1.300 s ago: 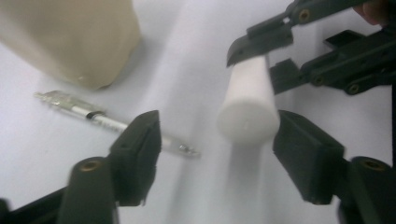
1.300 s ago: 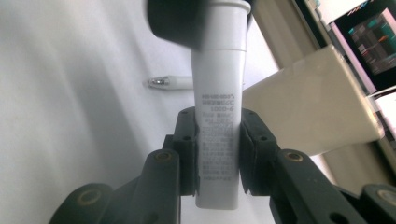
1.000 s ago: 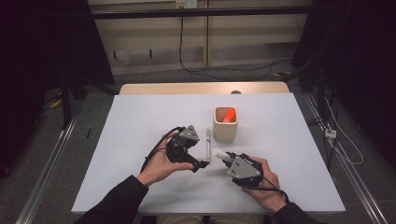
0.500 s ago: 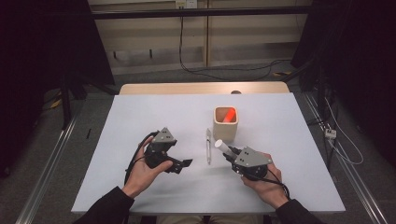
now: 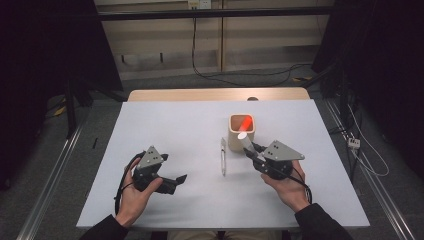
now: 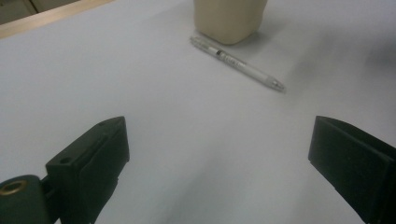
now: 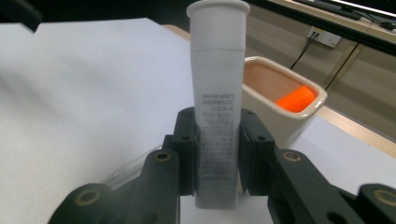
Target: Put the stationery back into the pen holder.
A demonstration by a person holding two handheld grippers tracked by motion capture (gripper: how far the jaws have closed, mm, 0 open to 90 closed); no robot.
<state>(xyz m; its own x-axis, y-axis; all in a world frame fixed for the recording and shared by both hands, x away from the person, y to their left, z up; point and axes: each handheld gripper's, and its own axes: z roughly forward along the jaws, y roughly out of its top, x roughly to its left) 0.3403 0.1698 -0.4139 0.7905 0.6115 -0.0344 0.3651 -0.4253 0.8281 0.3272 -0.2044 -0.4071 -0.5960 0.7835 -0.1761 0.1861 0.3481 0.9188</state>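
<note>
White marker (image 7: 218,93), a capped tube with small dark print down its barrel, is clamped between the pads of the right tongs (image 7: 218,156). The right gripper view brings the print close, but it stands upside down and too fine to read; no brand can be made out. In the high view the same marker (image 5: 246,142) pokes out of the right tongs (image 5: 251,151) just in front of the cream cup (image 5: 242,134), its tip reaching toward the cup's near wall, clear of the desk (image 5: 175,130).

The right gripper view looks into the cup (image 7: 275,109) from the side and shows an orange piece (image 7: 294,99) lying inside against the far wall; from above it shows as a bright orange stick (image 5: 246,122) leaning in the opening. A wall socket with cables sits behind the cup in that view.

The left tongs (image 5: 176,180) rest low on the desk, well left of the cup, jaws spread wide with nothing between them; they have just been opening. The left gripper view adds detail: a clear pen (image 6: 236,63) lying flat just beside the cup (image 6: 229,18), with a dark printed band on its barrel, unreadable. From above the pen (image 5: 223,156) lies left of the cup's front corner, between the two tongs. Nothing blocks the cup's mouth.
</note>
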